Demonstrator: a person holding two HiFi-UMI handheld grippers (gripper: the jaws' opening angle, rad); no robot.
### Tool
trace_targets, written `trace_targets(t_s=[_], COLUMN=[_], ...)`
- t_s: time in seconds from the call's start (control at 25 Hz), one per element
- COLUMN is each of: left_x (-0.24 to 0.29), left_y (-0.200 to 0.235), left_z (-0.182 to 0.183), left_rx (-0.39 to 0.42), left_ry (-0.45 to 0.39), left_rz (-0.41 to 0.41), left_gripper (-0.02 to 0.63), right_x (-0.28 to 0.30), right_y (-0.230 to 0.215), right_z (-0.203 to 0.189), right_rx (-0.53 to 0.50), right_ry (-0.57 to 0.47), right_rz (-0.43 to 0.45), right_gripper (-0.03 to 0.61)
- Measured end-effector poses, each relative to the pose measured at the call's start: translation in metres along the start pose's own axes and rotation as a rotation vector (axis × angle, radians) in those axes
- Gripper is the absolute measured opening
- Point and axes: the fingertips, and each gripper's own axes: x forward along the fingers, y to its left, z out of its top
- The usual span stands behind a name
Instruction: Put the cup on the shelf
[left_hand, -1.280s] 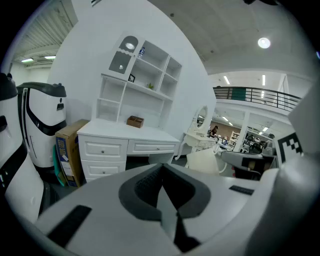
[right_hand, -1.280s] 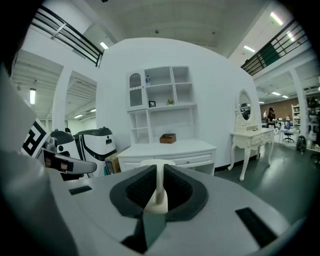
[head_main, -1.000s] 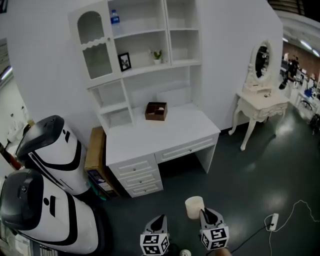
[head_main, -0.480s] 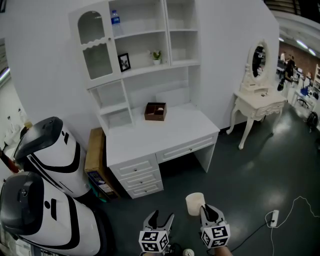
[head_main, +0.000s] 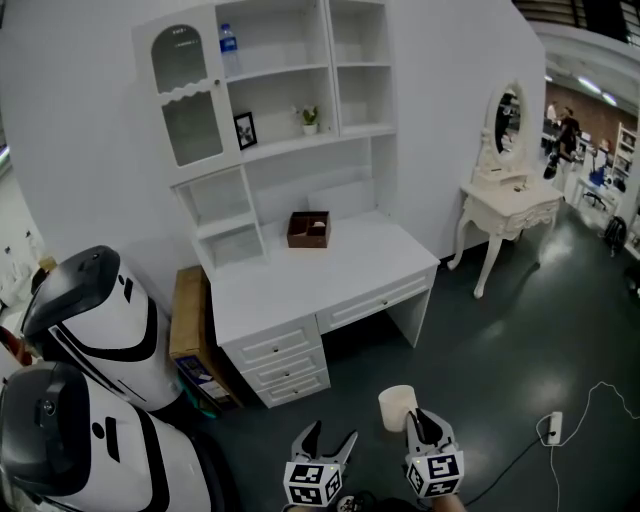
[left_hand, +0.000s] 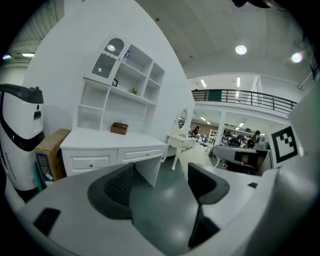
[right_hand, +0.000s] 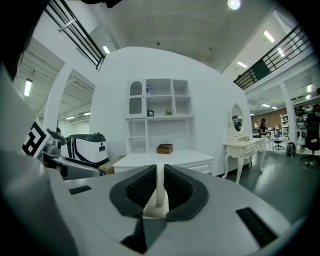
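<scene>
A cream cup (head_main: 397, 405) hangs low over the dark floor, and my right gripper (head_main: 418, 426) is shut on its rim. In the right gripper view the cup's thin wall (right_hand: 159, 196) stands pinched between both pads of that gripper (right_hand: 160, 181). My left gripper (head_main: 325, 440) is beside it at the left, its jaws opening with nothing between them. From the left gripper view (left_hand: 160, 181) the cup (left_hand: 196, 156) shows to the right. The white shelf unit (head_main: 290, 95) rises over a white desk (head_main: 330, 275) straight ahead, some way off.
On the desk lies a brown box (head_main: 308, 228). The shelves hold a bottle (head_main: 229, 40), a picture frame (head_main: 244, 129) and a small plant (head_main: 309, 116). Two white-and-black machines (head_main: 95, 320) and a cardboard box (head_main: 188, 318) stand left; a dressing table (head_main: 505, 205) right.
The left gripper's jaws have gone from shut to wide apart. The right gripper keeps the cup. Both grippers have barely shifted against the desk.
</scene>
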Motion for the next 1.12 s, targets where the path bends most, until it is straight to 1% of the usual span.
trace_targets(t_s=[0.12, 0.36, 0.52, 0.76, 0.92, 1.12], left_x=[-0.002, -0.001, 0.011, 0.044, 0.076, 0.119], left_y=[0.011, 0.025, 0.035, 0.056, 0.072, 0.087], left_z=[-0.001, -0.002, -0.001, 0.011, 0.022, 0.042], left_rx=[0.018, -0.016, -0.026, -0.045, -0.077, -0.096], left_ry=[0.002, 0.002, 0.013, 0.008, 0.007, -0.006], left_rz=[0.005, 0.027, 0.05, 0.127, 0.19, 0.264], left_gripper=[0.328, 0.327, 0.327, 0.325, 0.325, 0.325], right_x=[0.003, 0.013, 0.036, 0.088, 0.135, 0.197], right_y=[0.01, 0.021, 0.019, 0.007, -0.006, -0.029], right_z=[-0.003, 0.0, 0.003, 0.009, 0.018, 0.031], right_rx=[0.003, -0.011, -0.02, -0.032, -0.048, -0.063], right_ry=[0.0, -0.004, -0.008, 0.003, 0.014, 0.021], right_rz=[-0.007, 0.023, 0.056, 0.139, 0.209, 0.292], right_gripper=[0.057, 0.057, 0.057, 0.057, 0.057, 0.057])
